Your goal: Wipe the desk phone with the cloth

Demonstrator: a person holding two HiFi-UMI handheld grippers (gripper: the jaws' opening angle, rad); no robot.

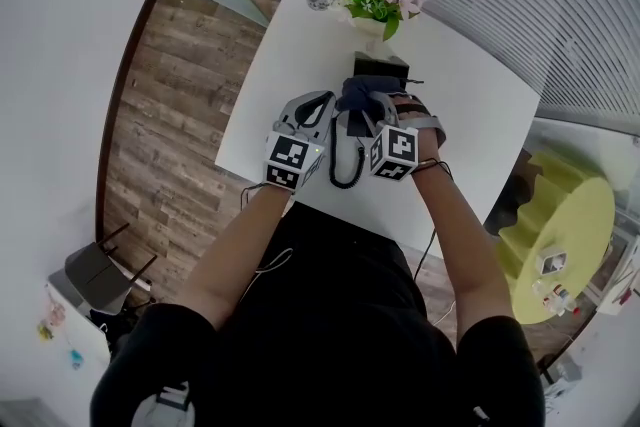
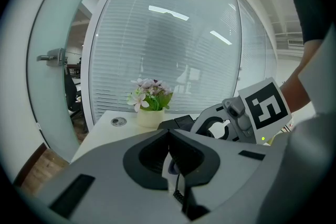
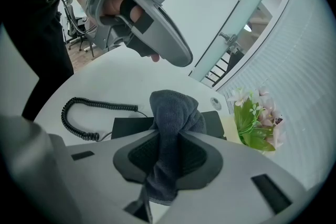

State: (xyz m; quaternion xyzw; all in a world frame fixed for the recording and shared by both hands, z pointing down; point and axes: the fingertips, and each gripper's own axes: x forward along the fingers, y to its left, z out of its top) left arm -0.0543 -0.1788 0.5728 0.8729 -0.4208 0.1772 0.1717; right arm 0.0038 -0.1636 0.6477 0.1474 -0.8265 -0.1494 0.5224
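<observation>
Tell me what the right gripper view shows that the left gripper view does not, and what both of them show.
Only the right gripper view plainly shows the dark grey cloth clamped in the tongs of the right gripper, and the left gripper held above the table. Only the left gripper view shows the left gripper's own tongs closed together, and the right gripper's marker cube. Both views show the black desk phone, the flowers and the white table.
</observation>
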